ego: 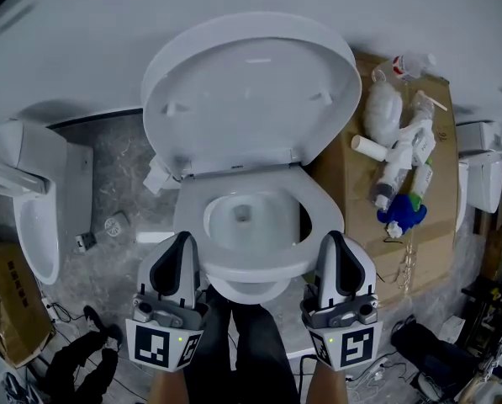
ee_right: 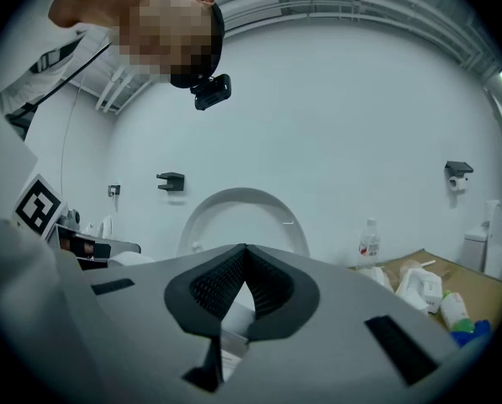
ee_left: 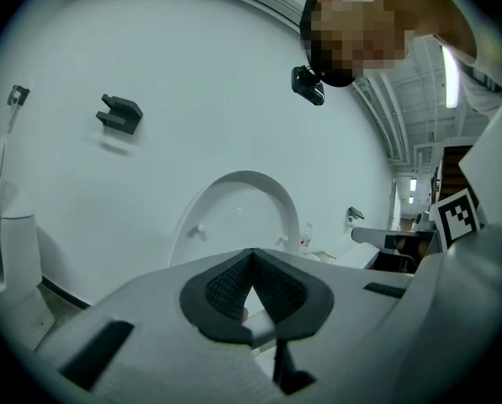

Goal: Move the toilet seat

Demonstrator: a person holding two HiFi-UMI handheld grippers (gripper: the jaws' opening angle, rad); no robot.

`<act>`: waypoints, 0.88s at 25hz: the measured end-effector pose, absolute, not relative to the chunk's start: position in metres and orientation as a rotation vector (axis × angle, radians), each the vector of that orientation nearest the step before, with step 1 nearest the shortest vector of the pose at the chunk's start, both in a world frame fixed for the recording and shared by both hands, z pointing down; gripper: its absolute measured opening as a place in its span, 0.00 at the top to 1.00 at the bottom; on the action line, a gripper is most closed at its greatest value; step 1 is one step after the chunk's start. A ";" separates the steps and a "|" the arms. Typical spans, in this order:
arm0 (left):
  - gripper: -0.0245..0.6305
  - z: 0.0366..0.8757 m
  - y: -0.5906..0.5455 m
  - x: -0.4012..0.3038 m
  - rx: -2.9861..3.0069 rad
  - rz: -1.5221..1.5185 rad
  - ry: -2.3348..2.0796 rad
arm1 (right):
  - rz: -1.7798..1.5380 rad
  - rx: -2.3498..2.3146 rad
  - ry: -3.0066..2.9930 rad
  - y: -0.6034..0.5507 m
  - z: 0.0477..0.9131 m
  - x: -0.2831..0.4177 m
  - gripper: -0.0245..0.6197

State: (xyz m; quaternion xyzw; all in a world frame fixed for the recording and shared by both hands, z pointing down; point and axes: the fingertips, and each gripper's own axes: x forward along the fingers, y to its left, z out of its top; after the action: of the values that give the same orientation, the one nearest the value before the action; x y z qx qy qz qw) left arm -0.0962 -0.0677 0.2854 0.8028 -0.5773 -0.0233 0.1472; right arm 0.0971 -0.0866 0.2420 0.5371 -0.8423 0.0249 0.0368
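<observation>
A white toilet stands in front of me with its lid (ego: 251, 91) raised against the wall. The seat (ego: 322, 204) lies flat on the bowl (ego: 242, 217). My left gripper (ego: 182, 237) is at the seat's front left edge, shut, with nothing between its jaws. At the seat's front right edge my right gripper (ego: 331, 237) is also shut and empty. Whether either tip touches the seat I cannot tell. In the left gripper view the pads (ee_left: 234, 280) meet below the raised lid (ee_left: 242, 200). The right gripper view shows closed pads (ee_right: 229, 280) and the lid (ee_right: 242, 213) behind.
A second toilet (ego: 32, 200) stands at the left and a cardboard box (ego: 7, 310) lies in the bottom left. To the right, flat cardboard (ego: 440, 225) carries several bottles (ego: 402, 162) and a blue object (ego: 402, 213). Another white fixture (ego: 486, 171) is at far right.
</observation>
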 end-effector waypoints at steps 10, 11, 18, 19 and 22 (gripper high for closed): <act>0.95 0.273 -0.097 -0.103 2.345 -0.102 -1.695 | 0.033 1.624 -2.598 -0.120 0.233 0.089 0.94; 0.95 0.272 -0.100 -0.104 2.348 -0.103 -1.698 | 0.030 1.623 -2.603 -0.123 0.232 0.088 0.94; 0.95 0.267 -0.118 -0.107 2.364 -0.110 -1.727 | 0.010 1.619 -2.634 -0.143 0.227 0.084 0.94; 0.95 0.267 -0.121 -0.108 2.366 -0.114 -1.733 | 0.007 1.618 -2.639 -0.146 0.226 0.083 0.94; 0.95 0.265 -0.128 -0.109 2.374 -0.129 -1.755 | 0.001 1.610 -2.654 -0.156 0.225 0.081 0.94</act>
State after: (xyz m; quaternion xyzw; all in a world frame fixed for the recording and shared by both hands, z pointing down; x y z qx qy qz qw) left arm -0.1095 -0.1285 0.2646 0.7999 -0.5913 -0.0433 0.0930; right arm 0.0813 -0.1557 0.2252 0.5185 -0.8549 0.0003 0.0186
